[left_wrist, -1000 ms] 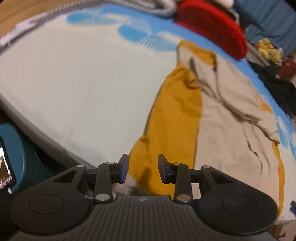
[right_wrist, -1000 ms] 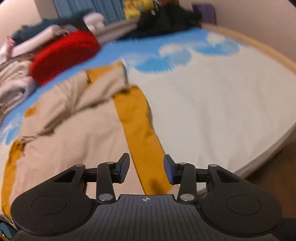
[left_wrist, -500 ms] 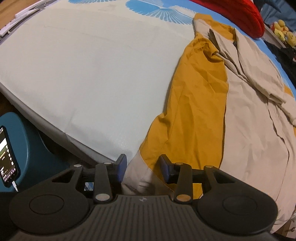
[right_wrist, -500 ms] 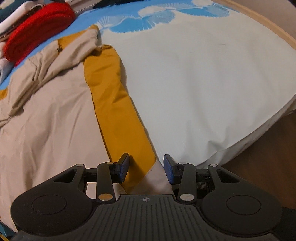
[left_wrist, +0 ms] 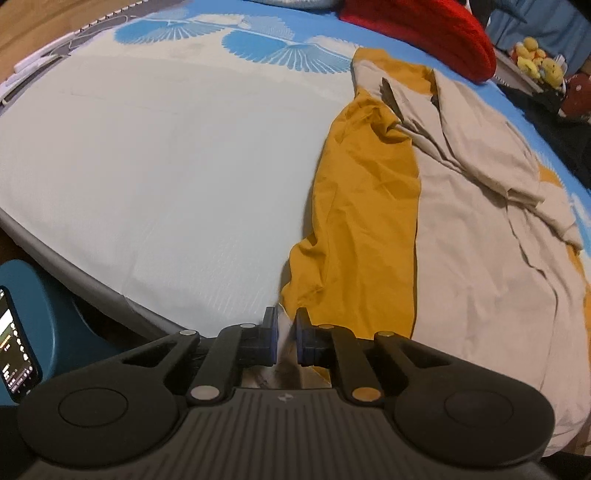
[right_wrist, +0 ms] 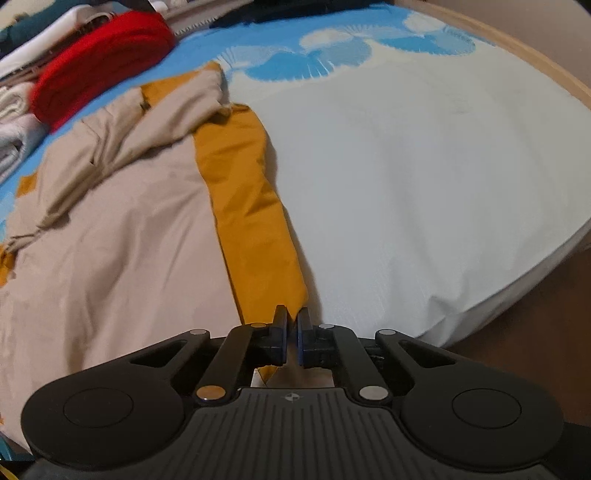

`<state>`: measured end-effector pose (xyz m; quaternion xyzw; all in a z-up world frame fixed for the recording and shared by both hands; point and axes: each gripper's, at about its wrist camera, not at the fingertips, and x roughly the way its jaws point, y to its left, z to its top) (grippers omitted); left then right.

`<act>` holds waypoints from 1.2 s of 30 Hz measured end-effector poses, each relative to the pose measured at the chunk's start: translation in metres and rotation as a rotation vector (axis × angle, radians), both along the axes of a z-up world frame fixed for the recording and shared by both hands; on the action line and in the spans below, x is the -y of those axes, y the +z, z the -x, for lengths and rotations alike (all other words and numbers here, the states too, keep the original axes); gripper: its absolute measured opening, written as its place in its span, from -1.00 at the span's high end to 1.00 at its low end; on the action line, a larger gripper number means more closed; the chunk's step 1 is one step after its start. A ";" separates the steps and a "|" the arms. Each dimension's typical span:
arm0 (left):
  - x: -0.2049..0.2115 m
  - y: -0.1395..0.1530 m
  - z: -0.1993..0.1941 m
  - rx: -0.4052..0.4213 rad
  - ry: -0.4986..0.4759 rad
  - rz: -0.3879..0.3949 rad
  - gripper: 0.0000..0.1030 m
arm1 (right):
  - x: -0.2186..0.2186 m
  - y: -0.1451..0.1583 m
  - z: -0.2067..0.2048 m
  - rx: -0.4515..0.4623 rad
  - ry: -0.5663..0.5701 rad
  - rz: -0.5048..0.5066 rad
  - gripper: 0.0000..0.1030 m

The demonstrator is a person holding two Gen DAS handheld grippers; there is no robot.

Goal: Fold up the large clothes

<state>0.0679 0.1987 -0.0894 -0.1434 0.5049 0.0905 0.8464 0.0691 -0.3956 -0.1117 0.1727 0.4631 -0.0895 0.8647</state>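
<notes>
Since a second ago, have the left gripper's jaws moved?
Yes. The left gripper has closed in on the garment hem near the bed edge, and is still closing.

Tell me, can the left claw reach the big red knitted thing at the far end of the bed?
Probably not as things stand: the left claw is closing on the beige-and-mustard garment at the near edge, far from the red knitted thing.

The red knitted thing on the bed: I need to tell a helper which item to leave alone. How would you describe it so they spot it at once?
Start from the bed with its pale sheet and blue fan prints. At its far edge, beyond the beige and mustard garment, lies the red knitted bundle. It is the only bright red, ribbed item; its neighbours are pale folded fabrics.
</notes>
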 end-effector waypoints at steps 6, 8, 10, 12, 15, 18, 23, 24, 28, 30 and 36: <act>-0.003 -0.013 -0.004 -0.075 0.012 0.007 0.59 | 0.004 -0.010 -0.003 -0.067 -0.020 -0.006 0.77; -0.001 -0.016 -0.007 -0.087 0.006 -0.005 0.55 | 0.002 -0.012 -0.004 -0.077 -0.015 0.007 0.75; -0.002 -0.018 -0.008 -0.089 0.004 -0.009 0.54 | 0.002 -0.012 -0.004 -0.077 -0.008 0.017 0.75; -0.003 -0.019 -0.008 -0.090 0.004 -0.011 0.55 | 0.001 -0.013 -0.004 -0.078 -0.006 0.020 0.75; -0.001 -0.018 -0.008 -0.087 -0.009 -0.026 0.61 | 0.001 -0.013 -0.004 -0.078 0.000 0.026 0.79; 0.002 -0.015 -0.007 -0.069 -0.028 -0.037 0.85 | -0.001 -0.010 -0.003 -0.068 0.016 0.036 0.89; 0.010 0.013 -0.001 0.000 -0.078 -0.055 0.90 | 0.001 0.007 0.002 -0.011 0.015 0.016 0.94; 0.012 0.023 0.001 0.023 -0.099 -0.056 0.91 | 0.001 0.014 0.004 0.011 0.017 0.005 0.94; 0.015 0.067 0.009 0.119 -0.177 -0.037 0.91 | 0.000 0.054 0.012 0.129 0.080 -0.025 0.96; 0.010 0.090 0.014 0.160 -0.196 -0.005 0.92 | 0.000 0.078 0.016 0.188 0.107 -0.036 0.96; -0.009 0.153 0.036 0.266 -0.235 0.117 0.95 | 0.023 0.141 0.035 0.330 0.102 -0.141 0.98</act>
